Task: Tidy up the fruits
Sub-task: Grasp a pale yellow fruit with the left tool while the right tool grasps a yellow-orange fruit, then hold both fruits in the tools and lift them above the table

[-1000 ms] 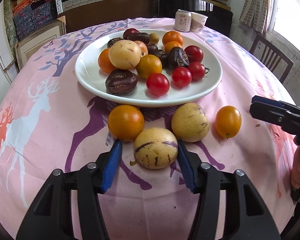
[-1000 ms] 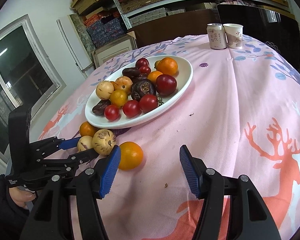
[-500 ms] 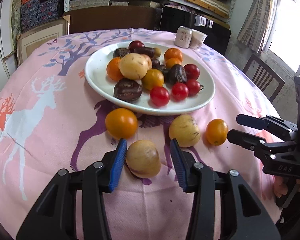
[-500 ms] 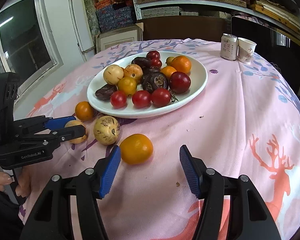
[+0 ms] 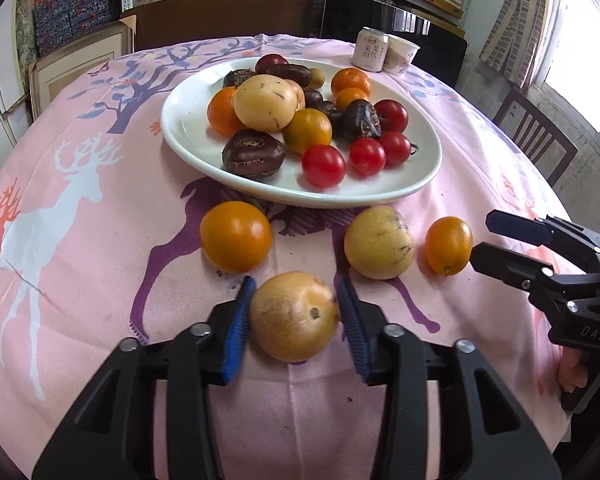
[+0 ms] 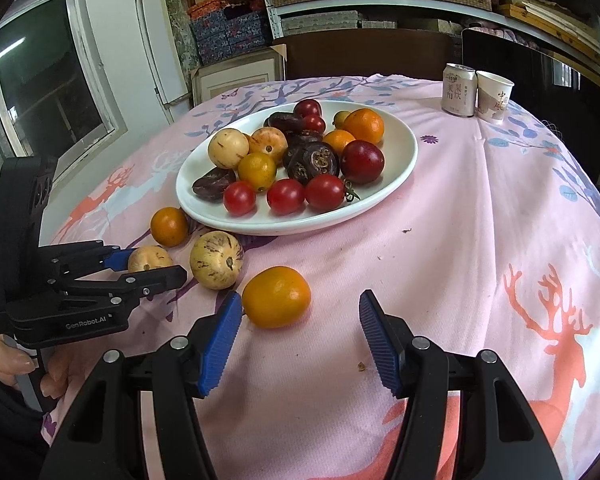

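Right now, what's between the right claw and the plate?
Right wrist view: an orange fruit lies just ahead of the open right claw; past it, bare pink tablecloth up to the plate.

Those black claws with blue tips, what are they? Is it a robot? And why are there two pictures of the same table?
No robot: a person holds one squeeze-tool in each hand, and each tool carries a small camera looking along its fingers. That gives two pictures of one table. One picture is from the left gripper, the other from the right gripper. On the pink deer tablecloth stands a white plate piled with red, orange, yellow and dark fruits, with a can and a paper cup behind it. Four fruits lie off the plate. The left gripper's jaws have just been closing around a pale yellow fruit, and its pads now touch it. The right gripper is open and holds nothing; an orange fruit lies just ahead of it.
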A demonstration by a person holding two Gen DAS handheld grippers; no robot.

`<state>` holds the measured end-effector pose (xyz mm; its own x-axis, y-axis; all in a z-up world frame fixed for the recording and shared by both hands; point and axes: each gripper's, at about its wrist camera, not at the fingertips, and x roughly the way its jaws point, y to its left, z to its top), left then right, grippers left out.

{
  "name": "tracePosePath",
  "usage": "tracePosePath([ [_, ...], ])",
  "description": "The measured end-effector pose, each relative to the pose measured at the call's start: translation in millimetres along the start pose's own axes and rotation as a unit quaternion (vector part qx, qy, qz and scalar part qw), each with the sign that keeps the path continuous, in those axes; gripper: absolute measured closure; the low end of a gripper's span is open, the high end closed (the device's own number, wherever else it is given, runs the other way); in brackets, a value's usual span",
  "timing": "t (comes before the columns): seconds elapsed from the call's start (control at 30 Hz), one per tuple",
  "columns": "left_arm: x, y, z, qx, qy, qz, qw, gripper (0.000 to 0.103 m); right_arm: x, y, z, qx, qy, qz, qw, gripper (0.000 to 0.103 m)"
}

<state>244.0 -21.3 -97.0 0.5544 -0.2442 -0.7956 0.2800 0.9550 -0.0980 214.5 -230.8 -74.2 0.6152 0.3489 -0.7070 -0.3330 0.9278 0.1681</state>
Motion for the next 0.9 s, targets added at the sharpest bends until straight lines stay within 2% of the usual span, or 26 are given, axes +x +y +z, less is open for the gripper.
tracePosePath([
  [0.17, -11, -11, -10, 0.032, 0.003, 0.001, 0.9995, 0.065, 3, 7, -1, -0.016, 0.013, 0.002, 1.000, 0.041],
  [0.33, -25, -3, -16, 0.013, -0.020, -0.007, 0.9997, 0.065, 9, 20, -1, -0.045, 0.026, -0.003, 0.999, 0.041],
  [0.5, -38, 3, -19, -0.006, -0.044, -0.013, 0.9989, 0.065, 21, 23, 6, -0.045, 0.033, -0.031, 0.998, 0.042],
  [0.6, -39, 4, -20, -0.011, -0.043, -0.011, 0.9990, 0.065, 33, 25, 7, -0.042, 0.056, -0.026, 0.997, 0.059],
  [0.9, -39, 6, -23, -0.018, -0.039, -0.001, 0.9991, 0.065, 18, 23, 2, -0.029, 0.033, -0.013, 0.999, 0.060],
])
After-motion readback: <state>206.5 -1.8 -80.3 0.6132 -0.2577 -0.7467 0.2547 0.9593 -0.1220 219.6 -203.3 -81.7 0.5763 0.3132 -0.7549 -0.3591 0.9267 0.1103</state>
